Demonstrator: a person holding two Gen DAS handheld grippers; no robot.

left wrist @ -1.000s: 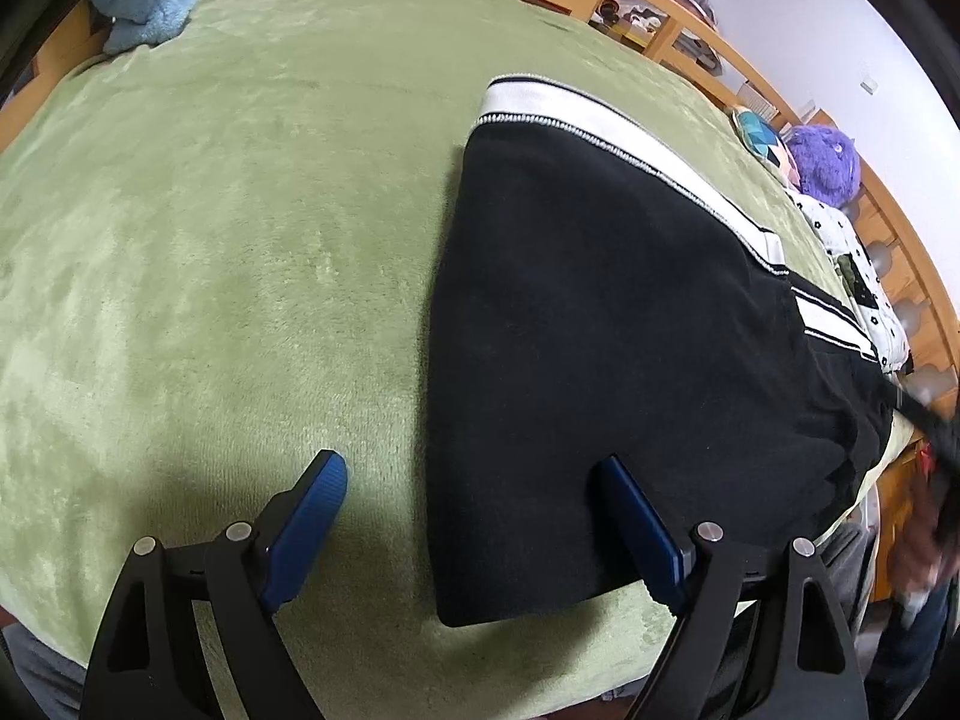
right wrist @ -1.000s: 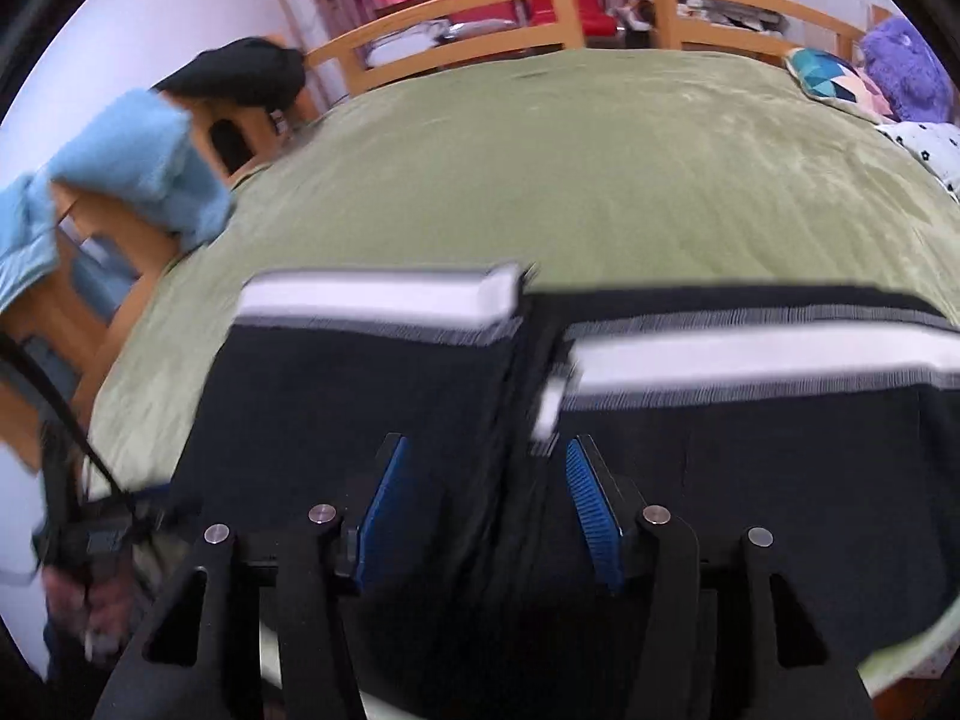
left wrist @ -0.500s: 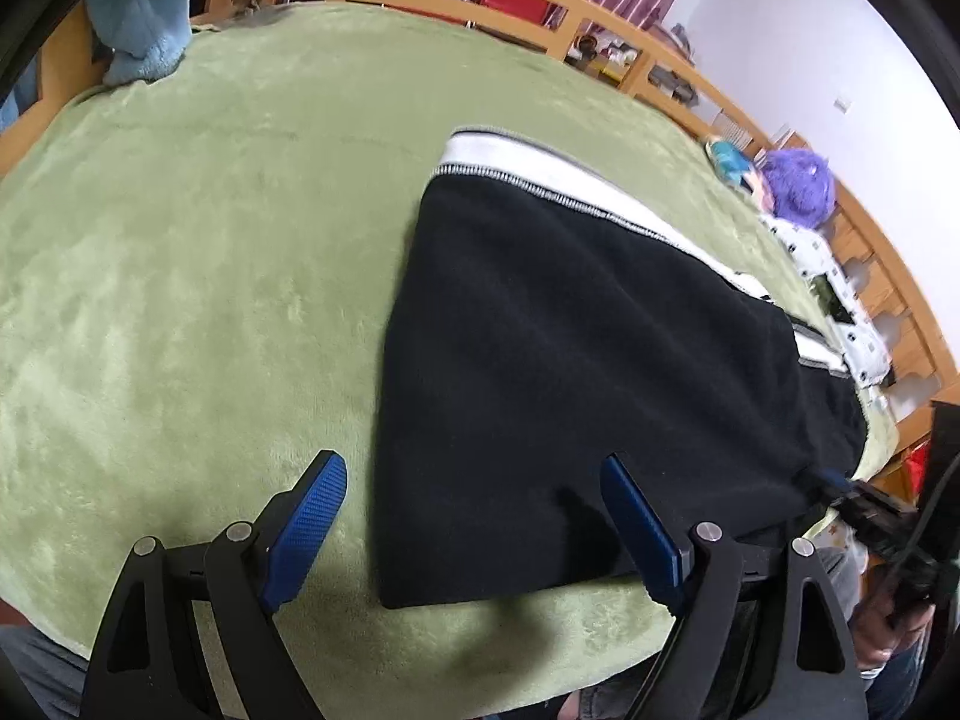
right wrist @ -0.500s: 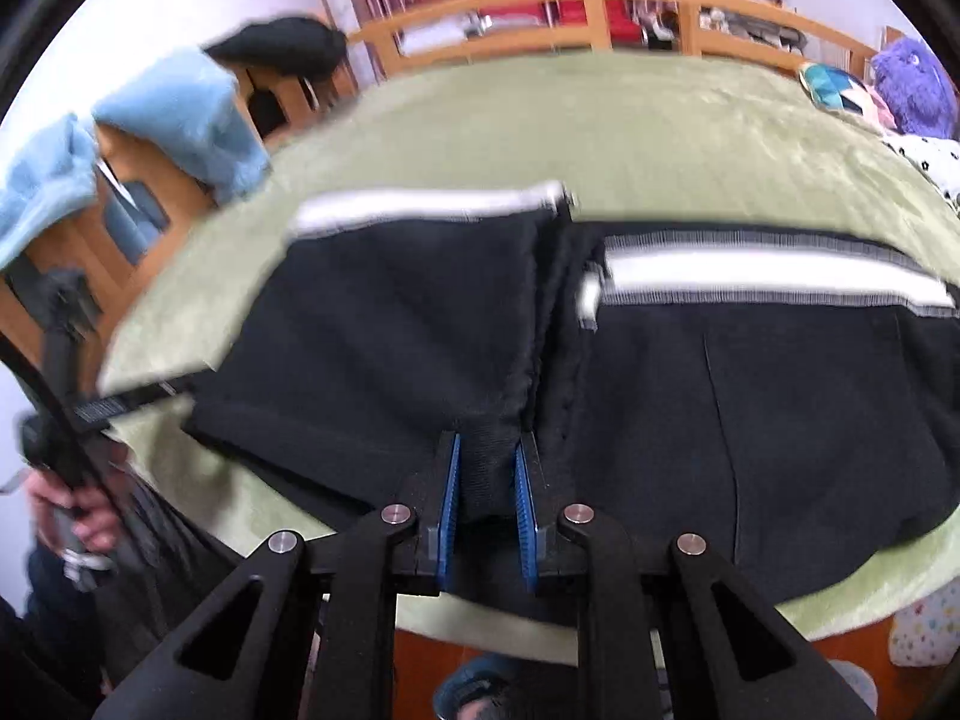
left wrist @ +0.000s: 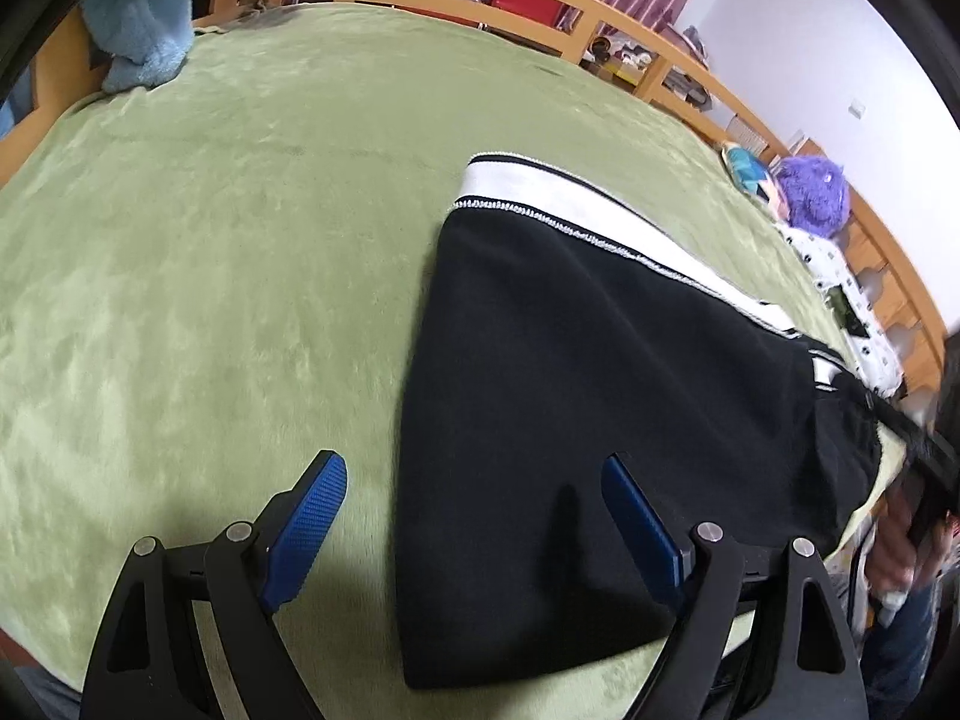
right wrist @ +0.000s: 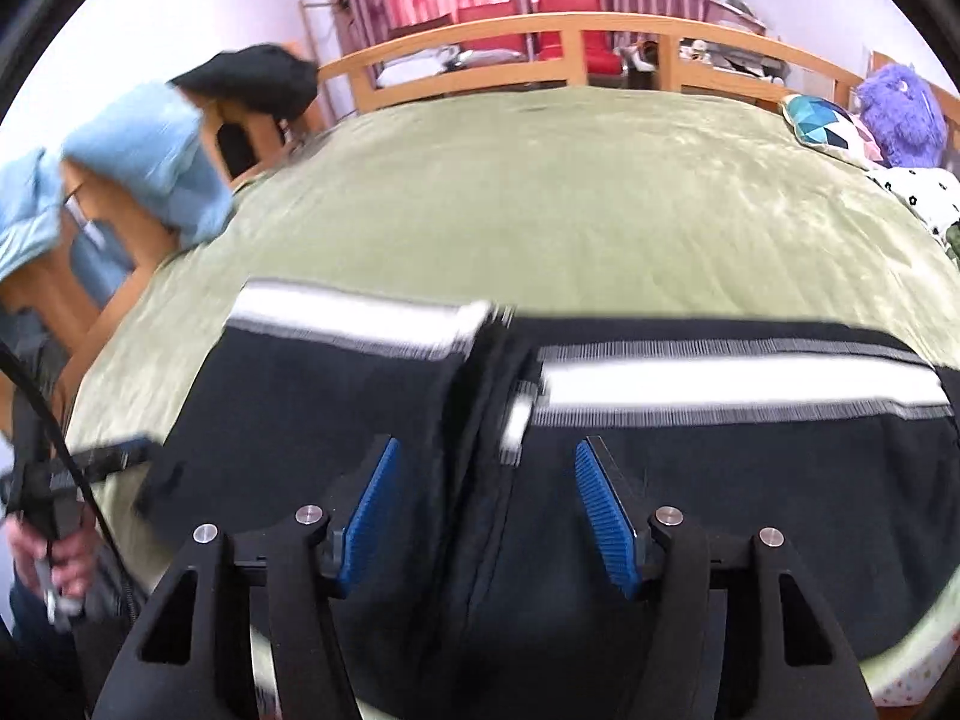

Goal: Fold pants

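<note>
Left gripper [left wrist: 474, 516] is hanging spread wide over the near edge of the green blanket [left wrist: 228, 276], holding nothing. Its left blue pad [left wrist: 306, 525] is hovering over bare blanket, while its right blue pad [left wrist: 639, 531] is sitting over the black pants [left wrist: 600, 396]. The pants are lying flat ahead and to the right of this gripper, their near left corner falling between the two fingers, and their white stripe [left wrist: 600, 216] is running along the far edge, away to the right. Far ahead to the left, a light blue cloth [left wrist: 144, 30] is draping over the wooden bed rail [left wrist: 540, 6]. Far to the right, a purple plush toy [left wrist: 813, 195] is resting by the rail, and the right gripper [left wrist: 918, 450] is showing, blurred, at the far right end of the pants.

Right gripper [right wrist: 483, 510] is likewise standing open with nothing clamped between its blue pads [right wrist: 600, 519]. Directly ahead between the fingers, a bunched ridge of the pants [right wrist: 372, 420] is running away from the camera where the fabric is doubling over. White stripe [right wrist: 738, 381] sections are lying ahead on either side of that ridge. Green blanket [right wrist: 570, 192] is stretching beyond. Off to the left, the left gripper [right wrist: 129, 447] is reaching the pants' left edge, blurred.
</note>
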